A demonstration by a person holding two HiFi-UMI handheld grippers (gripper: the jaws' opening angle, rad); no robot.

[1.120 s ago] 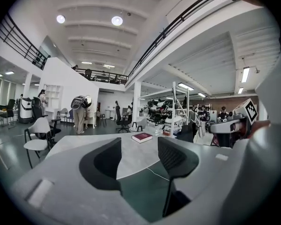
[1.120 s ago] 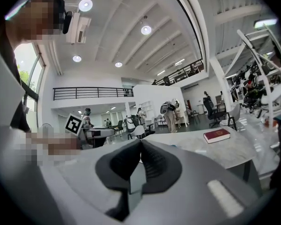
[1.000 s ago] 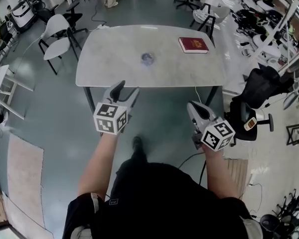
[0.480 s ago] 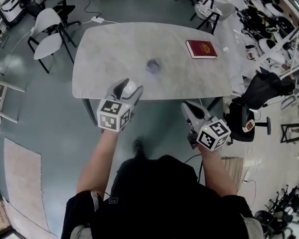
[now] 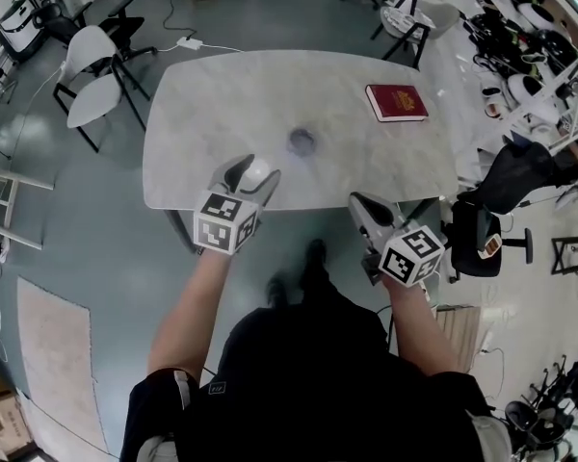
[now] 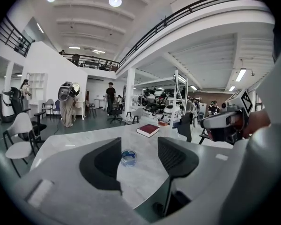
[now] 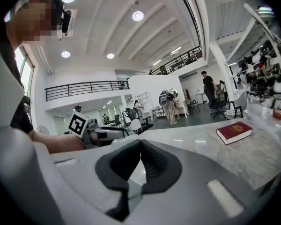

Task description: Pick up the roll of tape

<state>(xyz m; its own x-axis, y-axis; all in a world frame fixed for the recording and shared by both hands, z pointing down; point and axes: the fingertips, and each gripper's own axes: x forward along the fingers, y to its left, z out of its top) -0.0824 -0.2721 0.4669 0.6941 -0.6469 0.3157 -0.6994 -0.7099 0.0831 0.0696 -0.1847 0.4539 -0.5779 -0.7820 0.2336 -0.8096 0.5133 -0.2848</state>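
glossy marble-look table point(image 5: 222, 104), matt red book point(image 5: 397, 102), shiny translucent tape roll point(image 6: 128, 157).

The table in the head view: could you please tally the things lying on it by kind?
Roll of tape: 1
Red book: 1
Total: 2

Blue tape roll point(image 6: 129, 157); red book point(image 5: 397, 102); grey marbled table point(image 5: 222, 94).
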